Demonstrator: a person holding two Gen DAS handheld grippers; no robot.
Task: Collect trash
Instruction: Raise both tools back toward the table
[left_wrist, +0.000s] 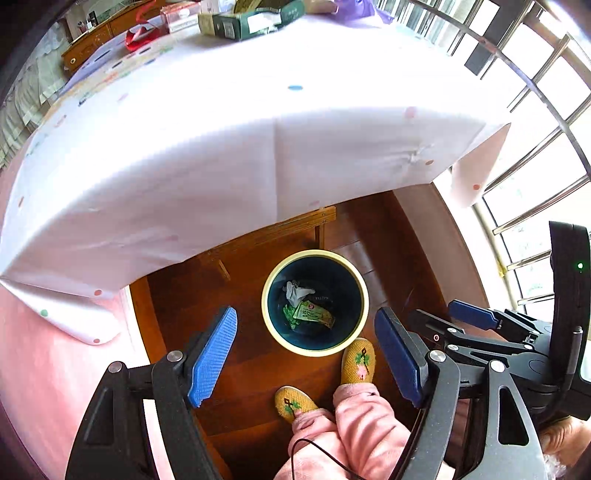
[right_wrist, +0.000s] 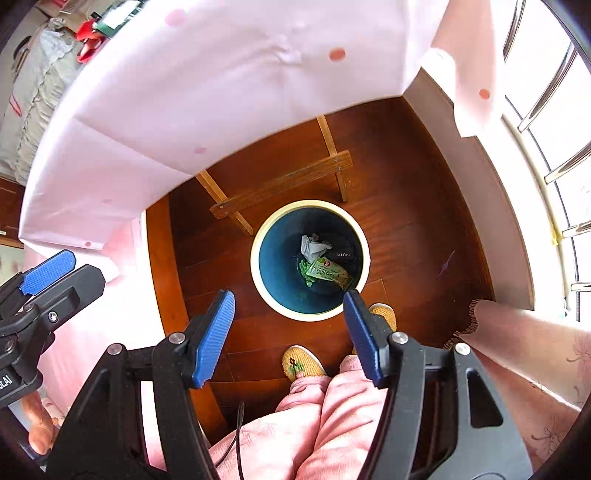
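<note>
Bright daylight from the blown-out window, sharp focus, strong fisheye edge distortion.

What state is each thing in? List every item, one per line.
Left gripper: open, empty.
Right gripper: open, empty.
Round dark-blue bin with cream rim: upright on the floor, uncovered.
Crumpled white paper: lying inside the bin.
Green snack wrapper: lying inside the bin.

Dark wood floor has a round cream-rimmed bin sitting right on it, just by the wooden table legs, with two yellow slippers next to the bin.
</note>
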